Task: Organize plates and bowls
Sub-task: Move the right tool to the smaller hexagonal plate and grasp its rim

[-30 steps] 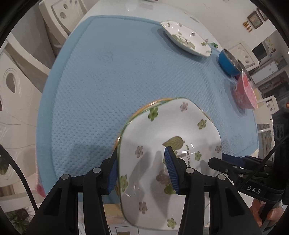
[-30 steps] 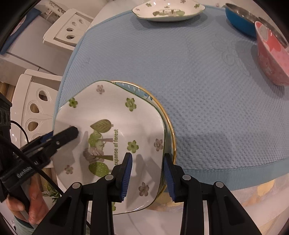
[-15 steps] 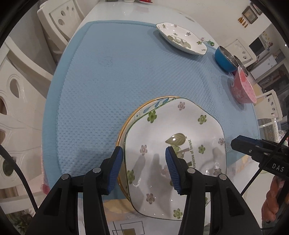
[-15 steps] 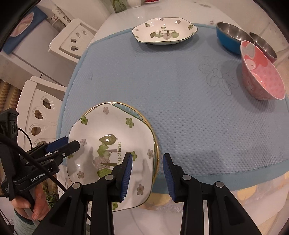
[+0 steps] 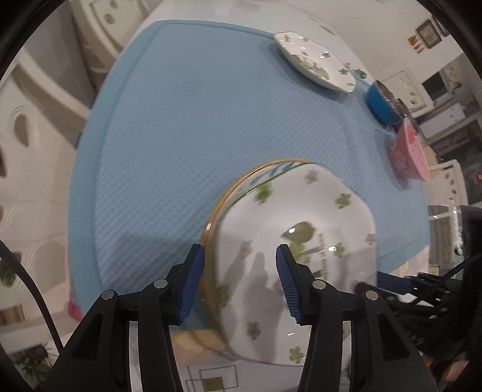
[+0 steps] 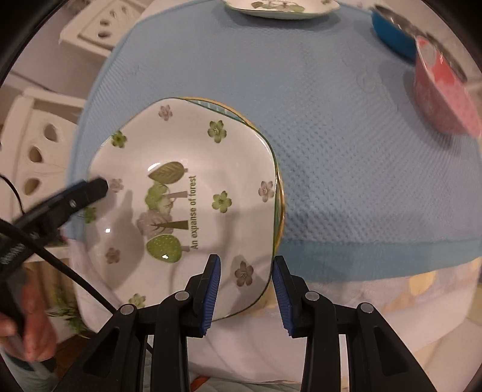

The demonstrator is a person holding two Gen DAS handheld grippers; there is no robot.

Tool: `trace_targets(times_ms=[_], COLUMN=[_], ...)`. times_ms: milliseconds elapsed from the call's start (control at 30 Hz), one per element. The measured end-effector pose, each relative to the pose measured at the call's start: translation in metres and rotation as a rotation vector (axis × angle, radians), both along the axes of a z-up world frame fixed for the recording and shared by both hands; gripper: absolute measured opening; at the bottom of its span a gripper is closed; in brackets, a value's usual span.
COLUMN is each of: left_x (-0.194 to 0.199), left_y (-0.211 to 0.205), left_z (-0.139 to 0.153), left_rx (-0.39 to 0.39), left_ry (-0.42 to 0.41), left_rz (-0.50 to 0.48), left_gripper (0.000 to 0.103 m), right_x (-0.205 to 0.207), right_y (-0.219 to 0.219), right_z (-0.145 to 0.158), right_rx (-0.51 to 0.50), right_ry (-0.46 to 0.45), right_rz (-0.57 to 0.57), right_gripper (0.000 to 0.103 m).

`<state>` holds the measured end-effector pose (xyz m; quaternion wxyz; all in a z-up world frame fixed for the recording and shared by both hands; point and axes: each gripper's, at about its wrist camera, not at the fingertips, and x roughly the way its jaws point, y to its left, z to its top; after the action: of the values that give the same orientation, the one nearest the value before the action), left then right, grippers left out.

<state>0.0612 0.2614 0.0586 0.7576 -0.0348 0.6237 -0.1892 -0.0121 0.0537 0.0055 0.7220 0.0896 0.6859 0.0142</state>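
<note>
Left gripper [image 5: 238,280]: it stood spread wide at the lower middle of the left wrist view, holding nothing; its blue pads sat either side of the near left rim of the plates, and contact I could not tell because of blur.
Flowered plate [image 6: 186,205]: it lay in the middle left of the right wrist view, on top of a gold-rimmed plate [image 6: 278,193], both hanging over the near edge of the blue mat [image 6: 331,150].
Handling: glazed ceramic, so I judged it stiff, quite heavy, slippery and easy to chip; the overhanging rim looked the best place to take hold, one pad above and one below.
Right gripper [image 6: 245,289]: it was spread at the bottom middle, gripping nothing, with the plate's near corner between its pads.
Other dishes: a second flowered plate [image 6: 280,6], a blue bowl [image 6: 391,33] and a pink bowl [image 6: 442,93] stood far off, at the upper right.
</note>
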Motion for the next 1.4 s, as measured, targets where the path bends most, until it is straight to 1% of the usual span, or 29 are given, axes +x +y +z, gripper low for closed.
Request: trace_targets(times_ms=[67,100,167,200,300,367,433,533,633,667,700,800,833,933,1033,1133,1267,1400], left_x=[0.005,0.008,0.016,0.022,0.044,0.067,0.091,0.131,0.172,0.186,0.197,0.230,0.240,0.261,0.278,0.287,0.295,0.301], left_y=[-0.007,-0.009,-0.009,-0.008,-0.004,-0.004,-0.008,-0.027,-0.053,-0.063,-0.069,-0.092,-0.099,-0.115,-0.129,-0.138,-0.145,-0.152], left_z=[0.000,0.001,0.004,0.007,0.020,0.034,0.047,0.065,0.076,0.076,0.075,0.062,0.057,0.040,0.020,0.004,-0.011,-0.021], left_rx=[0.040,0.059,0.066,0.059,0.021,-0.032,-0.078,-0.116,-0.143,-0.149,-0.149,-0.149,-0.138,-0.132,-0.132,-0.126,-0.129,-0.123], left_ry=[-0.013,-0.029,-0.054,-0.066,-0.100,-0.136,-0.170,-0.228,-0.264,-0.271,-0.271,-0.258,-0.250,-0.228,-0.191,-0.174,-0.154,-0.150], left_rz=[-0.019,-0.035,-0.048,-0.047,-0.043,-0.039,-0.048,-0.071,-0.100,-0.106,-0.109,-0.125,-0.123,-0.132,-0.134,-0.133,-0.137,-0.137], left_gripper=[0.047,0.047,0.047,0.047,0.047,0.047,0.047,0.047,0.047,0.050,0.050,0.050,0.050,0.050,0.050,0.049,0.048,0.048], right_x=[0.006,0.009,0.014,0.018,0.036,0.056,0.081,0.112,0.140,0.155,0.163,0.193,0.203,0.224,0.244,0.257,0.263,0.272], right_y=[0.005,0.004,-0.004,-0.011,-0.034,-0.050,-0.069,-0.092,-0.115,-0.120,-0.126,-0.137,-0.141,-0.152,-0.163,-0.169,-0.168,-0.171], right_z=[0.002,0.002,0.005,0.010,0.034,0.053,0.069,0.080,0.082,0.081,0.078,0.057,0.049,0.032,0.014,0.001,-0.005,-0.013], right_rx=[-0.012,0.004,0.039,0.047,0.053,0.044,0.033,0.048,0.076,0.080,0.085,0.084,0.083,0.054,0.053,0.023,-0.027,-0.020], right_ry=[-0.006,-0.002,-0.001,-0.009,-0.084,-0.164,-0.244,-0.328,-0.374,-0.377,-0.379,-0.373,-0.376,-0.373,-0.365,-0.367,-0.397,-0.415], right_rz=[0.020,0.028,0.012,0.003,-0.024,-0.059,-0.126,-0.265,-0.388,-0.416,-0.436,-0.467,-0.477,-0.488,-0.485,-0.471,-0.426,-0.408], right_gripper=[0.036,0.036,0.036,0.036,0.036,0.036,0.036,0.036,0.039,0.041,0.044,0.044,0.044,0.044,0.044,0.044,0.044,0.044])
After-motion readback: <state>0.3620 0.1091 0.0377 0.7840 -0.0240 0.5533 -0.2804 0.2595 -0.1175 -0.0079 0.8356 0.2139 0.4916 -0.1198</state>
